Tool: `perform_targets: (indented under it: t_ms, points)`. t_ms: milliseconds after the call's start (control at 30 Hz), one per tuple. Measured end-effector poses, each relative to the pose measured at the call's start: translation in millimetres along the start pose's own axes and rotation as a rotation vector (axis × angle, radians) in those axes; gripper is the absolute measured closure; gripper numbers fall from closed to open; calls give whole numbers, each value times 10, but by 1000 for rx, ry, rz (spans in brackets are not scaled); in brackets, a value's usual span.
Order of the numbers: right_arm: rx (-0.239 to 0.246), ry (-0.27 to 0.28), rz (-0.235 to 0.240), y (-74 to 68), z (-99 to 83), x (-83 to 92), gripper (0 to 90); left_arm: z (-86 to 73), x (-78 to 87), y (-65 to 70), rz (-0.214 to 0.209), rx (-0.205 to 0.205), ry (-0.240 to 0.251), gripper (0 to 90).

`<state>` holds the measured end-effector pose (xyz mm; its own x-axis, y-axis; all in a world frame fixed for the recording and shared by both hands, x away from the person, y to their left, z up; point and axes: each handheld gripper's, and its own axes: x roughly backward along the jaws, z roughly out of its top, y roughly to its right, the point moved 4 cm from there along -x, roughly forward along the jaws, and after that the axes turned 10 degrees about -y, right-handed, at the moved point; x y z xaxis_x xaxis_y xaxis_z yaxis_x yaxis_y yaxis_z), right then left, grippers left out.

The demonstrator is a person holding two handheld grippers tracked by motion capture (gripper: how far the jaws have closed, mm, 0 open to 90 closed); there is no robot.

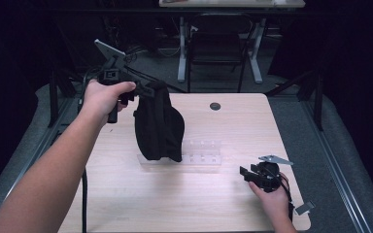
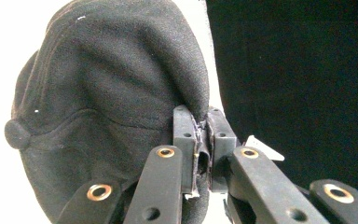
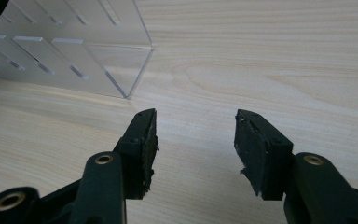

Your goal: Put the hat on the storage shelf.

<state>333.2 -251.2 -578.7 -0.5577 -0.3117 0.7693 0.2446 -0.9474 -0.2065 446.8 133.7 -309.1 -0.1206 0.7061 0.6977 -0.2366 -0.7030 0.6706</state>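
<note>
clear acrylic rack mid-table under hanging black cap, bare wood table around

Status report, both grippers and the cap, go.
Left gripper shut on the black cap, cap hanging over the clear rack. Right gripper open, empty, low by the table. Nothing in the way.

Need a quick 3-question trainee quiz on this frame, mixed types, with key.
1. True or false: the left gripper is shut on the black cap.
2. The right gripper is: A) clamped on the clear acrylic rack; B) open, nothing between its jaws; C) gripping the cap's brim.
3. Fill in: the cap hangs partly in front of the clear acrylic ____ on the wooden table.

Key: 1 true; 2 B; 3 rack.
</note>
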Motion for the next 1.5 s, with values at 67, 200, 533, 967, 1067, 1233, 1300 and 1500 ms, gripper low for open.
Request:
perform_targets:
  t_ms: [67, 200, 533, 967, 1067, 1233, 1300, 1500]
  points:
    - [3, 2, 7, -13, 1, -1, 484, 2, -27, 29, -6, -3, -2, 853]
    - [2, -4, 3, -14, 0, -10, 485, -4, -81, 94, -15, -21, -14, 853]
    - [12, 22, 12, -61, 22, 31, 489, -12, -159, 180, -28, -39, -20, 851]
    - [257, 31, 124, -925, 252, 86, 499, -4, -223, 228, -44, -50, -23, 850]
    - [300, 18, 139, -1095, 333, 55, 508, 0, -230, 232, -42, -50, -23, 850]
    - [354, 17, 179, -1368, 418, 8, 516, 4, -250, 253, -44, -53, -26, 849]
    - [379, 7, 190, -1466, 442, -15, 526, 4, -259, 265, -42, -54, -26, 849]
    - [420, -15, 220, -1682, 489, -92, 531, 6, -257, 265, -38, -53, -26, 849]
